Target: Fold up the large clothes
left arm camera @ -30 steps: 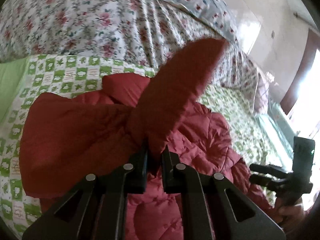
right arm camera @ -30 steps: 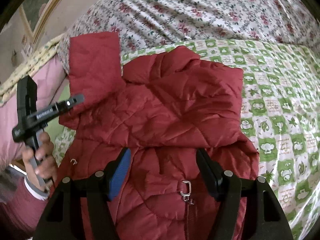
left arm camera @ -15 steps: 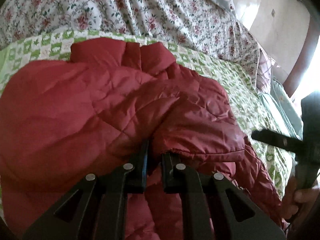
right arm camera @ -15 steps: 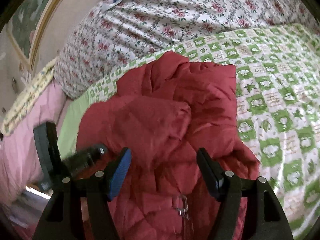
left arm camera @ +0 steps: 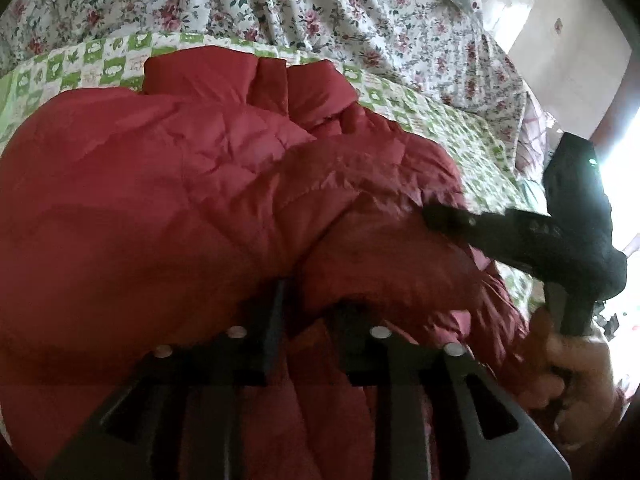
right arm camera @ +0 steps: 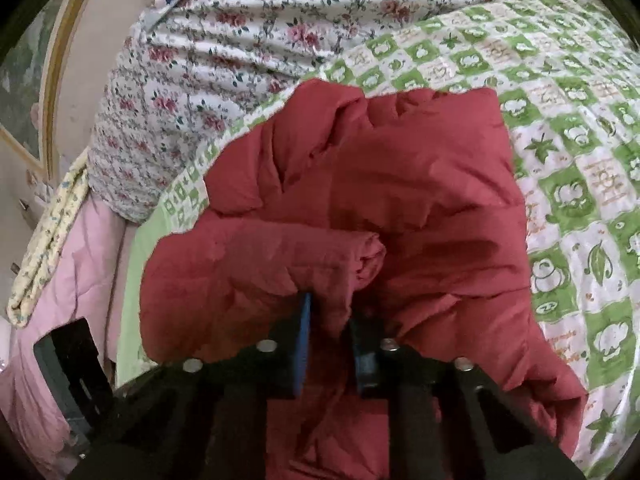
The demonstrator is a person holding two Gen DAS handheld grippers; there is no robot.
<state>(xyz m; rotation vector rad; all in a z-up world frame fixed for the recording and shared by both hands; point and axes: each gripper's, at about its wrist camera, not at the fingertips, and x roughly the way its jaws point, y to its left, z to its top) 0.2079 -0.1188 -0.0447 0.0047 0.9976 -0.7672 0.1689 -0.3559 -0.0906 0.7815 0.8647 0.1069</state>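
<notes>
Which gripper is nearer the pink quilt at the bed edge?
Left. The left gripper hangs beside the pink quilt, jaws just opening with red jacket fabric between; the right gripper is shut on it, farther in.

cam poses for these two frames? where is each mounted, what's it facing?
Left wrist: on the left gripper, angled down over the red jacket; the right gripper and the hand holding it show.
Right wrist: on the right gripper, angled down; fingers pinch a jacket fold.
Shared: jacket, green checked blanket, floral bedding.
</notes>
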